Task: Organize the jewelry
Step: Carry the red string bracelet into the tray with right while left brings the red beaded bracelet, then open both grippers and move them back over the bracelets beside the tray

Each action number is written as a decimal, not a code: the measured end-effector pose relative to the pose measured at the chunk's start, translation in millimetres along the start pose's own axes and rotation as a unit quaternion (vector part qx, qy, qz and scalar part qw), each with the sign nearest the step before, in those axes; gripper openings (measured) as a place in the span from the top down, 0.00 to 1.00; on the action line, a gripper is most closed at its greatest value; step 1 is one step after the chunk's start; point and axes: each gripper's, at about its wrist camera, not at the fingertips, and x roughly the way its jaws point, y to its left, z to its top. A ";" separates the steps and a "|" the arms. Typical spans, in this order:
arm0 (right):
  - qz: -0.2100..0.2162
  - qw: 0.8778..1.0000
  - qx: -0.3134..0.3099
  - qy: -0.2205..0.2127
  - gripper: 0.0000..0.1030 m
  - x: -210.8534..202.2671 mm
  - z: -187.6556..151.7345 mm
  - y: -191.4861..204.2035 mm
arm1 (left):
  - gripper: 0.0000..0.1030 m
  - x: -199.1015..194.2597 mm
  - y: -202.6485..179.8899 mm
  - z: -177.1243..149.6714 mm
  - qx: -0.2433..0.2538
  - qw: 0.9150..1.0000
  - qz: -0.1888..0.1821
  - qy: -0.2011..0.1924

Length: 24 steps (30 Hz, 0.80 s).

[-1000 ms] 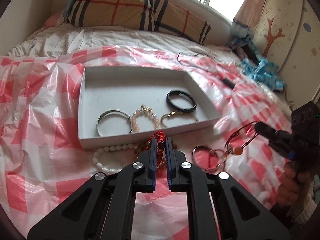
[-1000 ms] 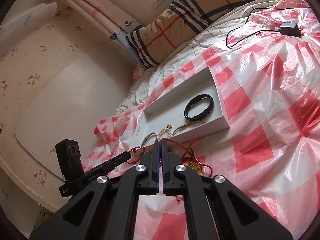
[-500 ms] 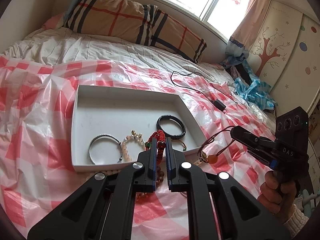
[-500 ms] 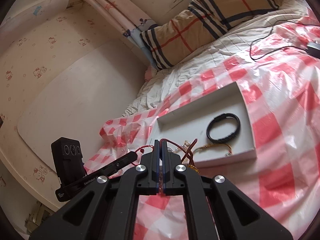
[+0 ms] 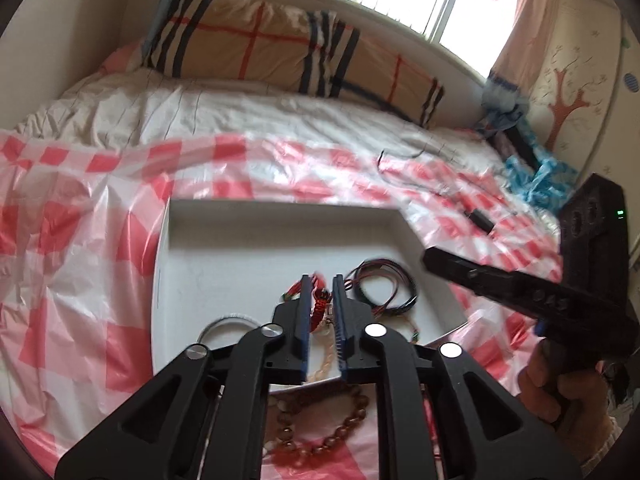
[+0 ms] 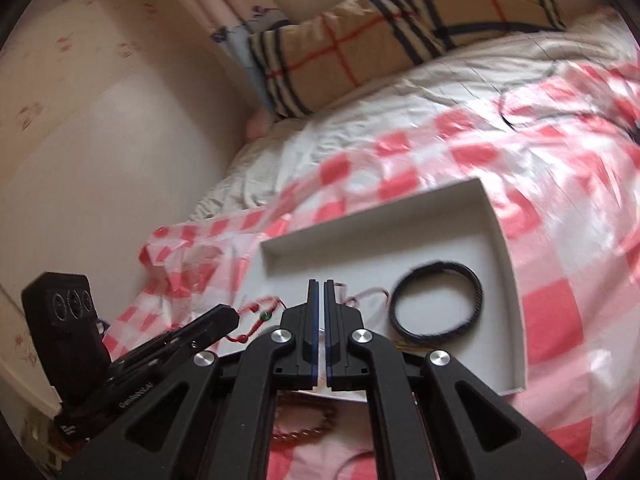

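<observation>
A white shallow tray (image 5: pixel 240 240) (image 6: pixel 504 240) lies on the red-checked plastic sheet. My left gripper (image 5: pixel 320 280) is shut on a red beaded bracelet (image 5: pixel 319 302) and holds it over the tray; the bracelet also shows in the right wrist view (image 6: pixel 260 316). My right gripper (image 6: pixel 319 282) is shut on a thin red cord necklace (image 6: pixel 368 294) above the tray; its loops (image 5: pixel 384 288) hang over the black bracelet (image 6: pixel 440 300). A silver bangle (image 5: pixel 224 320) and a pale bead bracelet (image 5: pixel 326 360) lie in the tray. A brown bead bracelet (image 5: pixel 320 420) lies outside, in front of it.
A plaid pillow (image 5: pixel 280 52) lies at the bed's head. A black charger and cable (image 5: pixel 480 218) lie on the sheet beyond the tray. Blue cloth (image 5: pixel 536 176) is bunched at the far right. A wall (image 6: pixel 100 140) runs along the bed's left side.
Both grippers have moved forward from in front of the tray to above it. The red beaded bracelet and the red cord necklace have been lifted off the sheet and carried over the tray.
</observation>
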 end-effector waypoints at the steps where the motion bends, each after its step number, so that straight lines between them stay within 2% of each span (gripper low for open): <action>1: -0.009 1.000 0.008 -0.001 0.97 -2.2 -3.4 -7.1 | 0.72 6.6 2.7 -5.2 -0.001 1.000 0.010 0.012; 4: -0.028 0.999 0.024 -0.002 0.97 -8.1 -10.3 -25.9 | 0.63 12.5 9.4 -15.0 -0.004 0.999 0.025 0.029; 7: -0.063 0.997 0.044 0.000 0.97 -9.0 -12.8 -45.1 | 0.56 7.5 11.8 -17.6 -0.006 0.999 0.032 0.021; 12: -0.100 0.993 0.055 0.023 0.97 1.2 -20.3 -63.9 | 0.51 4.0 6.4 -21.8 0.008 0.999 0.049 0.019; 19: -0.086 0.993 0.049 0.058 0.97 14.7 -27.8 -61.5 | 0.44 1.1 -8.3 -26.2 0.041 0.997 0.061 0.015; 24: -0.078 0.994 0.046 0.066 0.95 16.6 -30.3 -56.1 | 0.40 -0.9 -12.7 -27.6 0.051 0.997 0.064 0.012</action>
